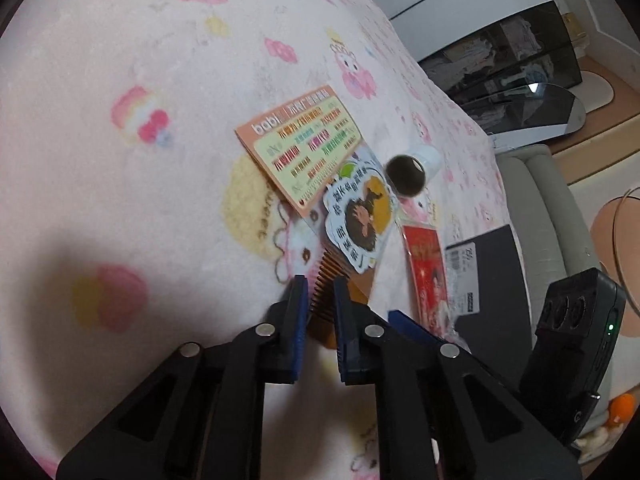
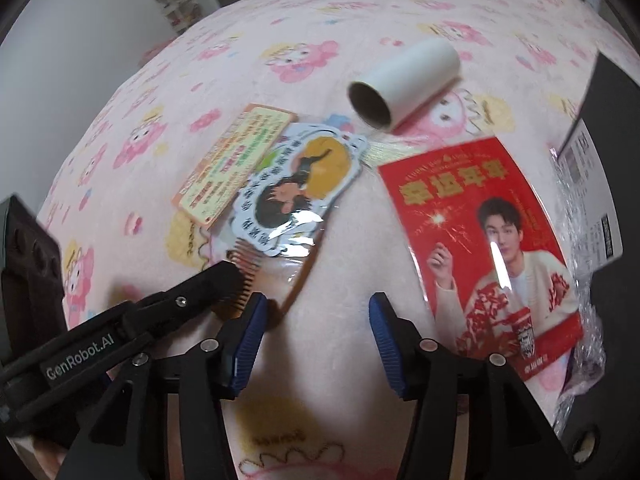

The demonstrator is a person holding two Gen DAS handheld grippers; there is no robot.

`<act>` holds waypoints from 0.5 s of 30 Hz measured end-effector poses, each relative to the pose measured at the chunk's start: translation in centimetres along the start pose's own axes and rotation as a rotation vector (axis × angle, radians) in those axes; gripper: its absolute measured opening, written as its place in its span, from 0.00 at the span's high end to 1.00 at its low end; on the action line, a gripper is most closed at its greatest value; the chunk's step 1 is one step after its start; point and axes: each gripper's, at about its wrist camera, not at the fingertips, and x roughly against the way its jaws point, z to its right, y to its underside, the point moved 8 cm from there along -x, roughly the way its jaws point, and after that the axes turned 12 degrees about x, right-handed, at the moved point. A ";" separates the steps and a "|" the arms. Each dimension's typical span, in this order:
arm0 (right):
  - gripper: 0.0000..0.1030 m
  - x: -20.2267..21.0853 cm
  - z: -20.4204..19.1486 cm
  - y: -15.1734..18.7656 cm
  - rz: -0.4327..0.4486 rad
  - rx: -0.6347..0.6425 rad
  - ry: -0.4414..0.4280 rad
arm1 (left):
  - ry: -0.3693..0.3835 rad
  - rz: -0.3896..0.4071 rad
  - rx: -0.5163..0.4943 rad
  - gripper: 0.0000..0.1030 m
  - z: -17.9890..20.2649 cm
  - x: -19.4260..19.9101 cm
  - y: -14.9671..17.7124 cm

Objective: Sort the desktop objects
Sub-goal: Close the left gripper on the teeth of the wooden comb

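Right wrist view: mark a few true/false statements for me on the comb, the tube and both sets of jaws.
1. The left gripper has its jaws closed on the comb at its teeth. True.
2. The right gripper holds the red card. False: its jaws are open and empty above the blanket.
3. The white tube lies on its side. True.
4. The tube rests on the red card. False: it lies on the blanket, apart from the card.
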 end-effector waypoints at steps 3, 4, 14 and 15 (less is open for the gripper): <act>0.71 0.7 -0.8 0.5 0.003 0.029 -0.061 | 0.014 -0.022 0.007 0.94 0.3 0.5 1.3; 0.76 1.0 -0.9 0.9 0.001 0.033 -0.075 | 0.010 -0.024 0.001 0.94 0.5 0.7 1.9; 0.79 5.1 -1.4 6.4 0.000 0.007 -0.103 | 0.018 -0.050 0.002 0.95 0.5 2.8 7.8; 0.79 5.5 -1.4 7.0 0.000 0.005 -0.106 | 0.021 -0.054 0.006 0.95 0.3 2.9 8.1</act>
